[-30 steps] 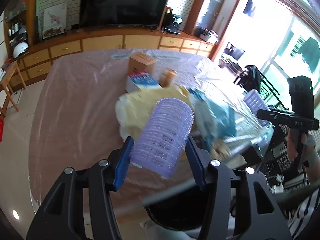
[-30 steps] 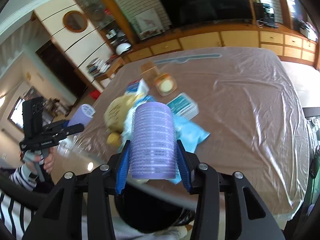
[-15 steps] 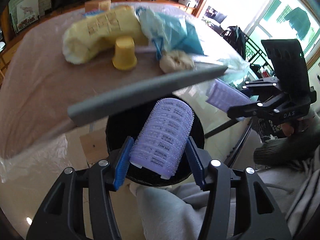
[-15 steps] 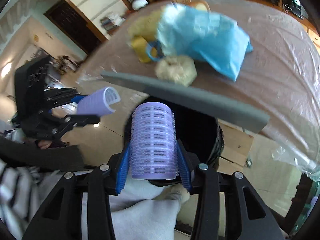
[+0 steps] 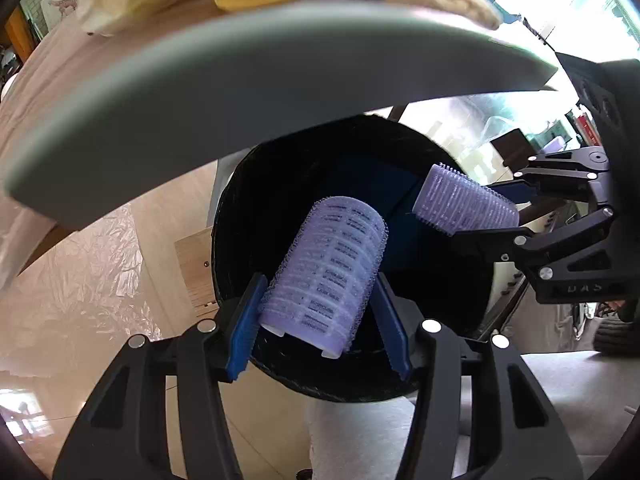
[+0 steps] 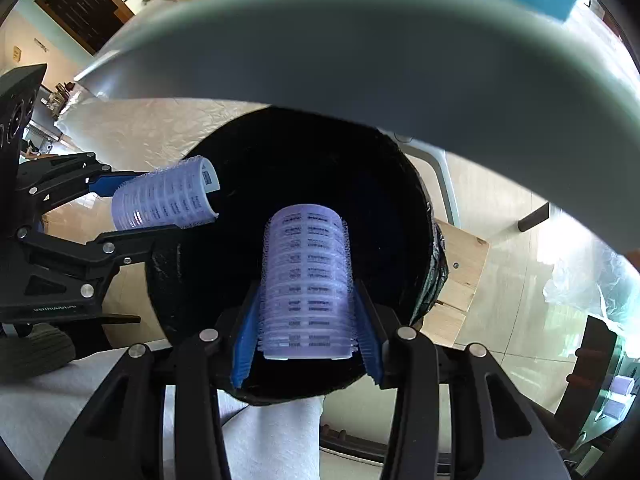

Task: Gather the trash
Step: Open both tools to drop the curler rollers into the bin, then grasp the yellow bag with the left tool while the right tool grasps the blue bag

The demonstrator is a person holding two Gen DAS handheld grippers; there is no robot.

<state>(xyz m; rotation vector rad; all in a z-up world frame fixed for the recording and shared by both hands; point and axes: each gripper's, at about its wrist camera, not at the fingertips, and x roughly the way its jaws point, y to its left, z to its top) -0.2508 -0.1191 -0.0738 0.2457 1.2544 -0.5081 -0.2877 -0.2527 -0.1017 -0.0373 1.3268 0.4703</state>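
Glossy beige tiled floor (image 5: 168, 208) reflects bright daylight from a window (image 5: 600, 8); a dark wooden door (image 6: 86, 2) stands beyond the grey-edged counter (image 6: 360, 60).

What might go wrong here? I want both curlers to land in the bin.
1. The left tool holds its curler tilted near the bin's rim; it might catch or bounce out.
2. The right tool's curler is bristly and may cling to the blue pads.
3. The table edge overhangs the bin, so lifting straight up could knock it.
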